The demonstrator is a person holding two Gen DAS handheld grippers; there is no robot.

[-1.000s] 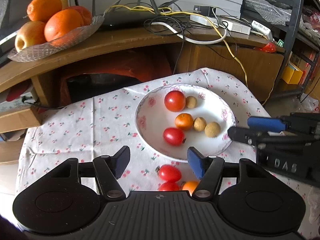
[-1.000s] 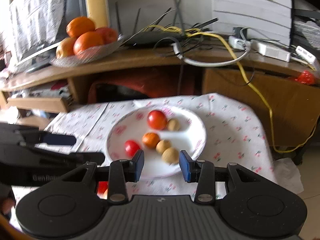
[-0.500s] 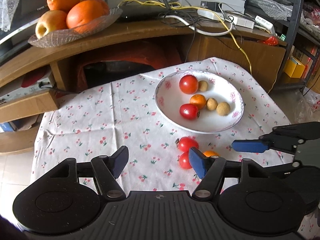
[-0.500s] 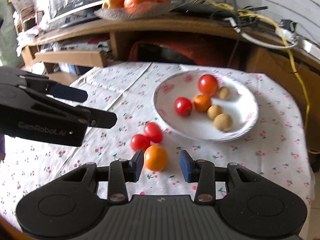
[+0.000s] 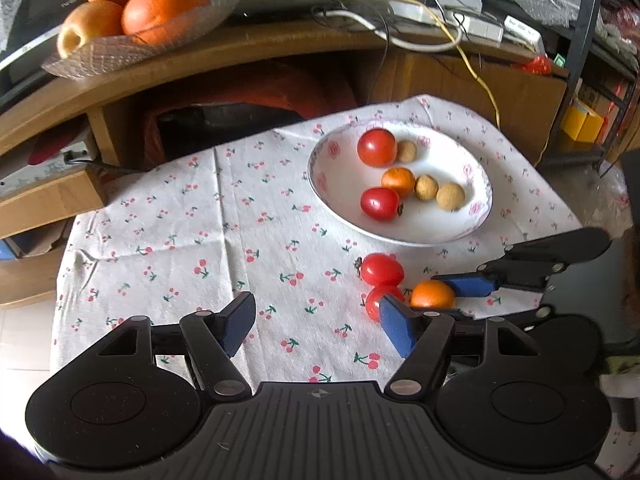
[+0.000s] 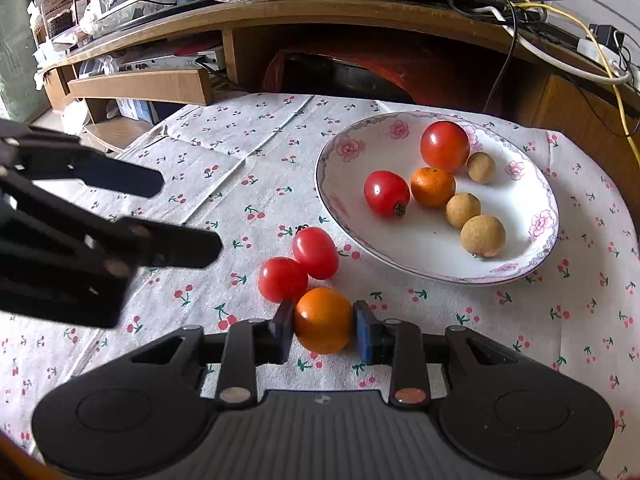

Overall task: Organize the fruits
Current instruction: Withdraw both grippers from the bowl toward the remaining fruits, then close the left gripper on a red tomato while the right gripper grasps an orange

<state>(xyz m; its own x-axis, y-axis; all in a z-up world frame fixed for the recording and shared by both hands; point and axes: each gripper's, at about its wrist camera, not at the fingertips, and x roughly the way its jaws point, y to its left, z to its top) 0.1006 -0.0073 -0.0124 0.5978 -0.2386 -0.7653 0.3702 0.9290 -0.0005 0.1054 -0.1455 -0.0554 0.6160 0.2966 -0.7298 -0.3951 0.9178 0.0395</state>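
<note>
While the left gripper hangs over the table with its two blue fingers spread wide and nothing between them, the left wrist view shows the white flowered plate farther away on the cherry-print cloth. Inside the plate lie two red tomatoes, one small orange fruit and three brown longans. In front of the plate, on the cloth, two more tomatoes touch each other, and just beside them sits the small orange. The right gripper comes in from the right side, and one of its blue pads touches this orange. On the wooden shelf behind the table stands a glass dish with big oranges and an apple.

From the right wrist view, the right gripper is pinching the small orange: both pads press on its sides, and the fruit rests on the cloth. The two loose tomatoes lie just behind it, and the nearer one touches the left pad. The plate is at the upper right, with the same six fruits in it; the small orange fruit there touches the big tomato and one longan. At the left, the left gripper shows as a dark blurred shape above the cloth, fingers apart.
</note>
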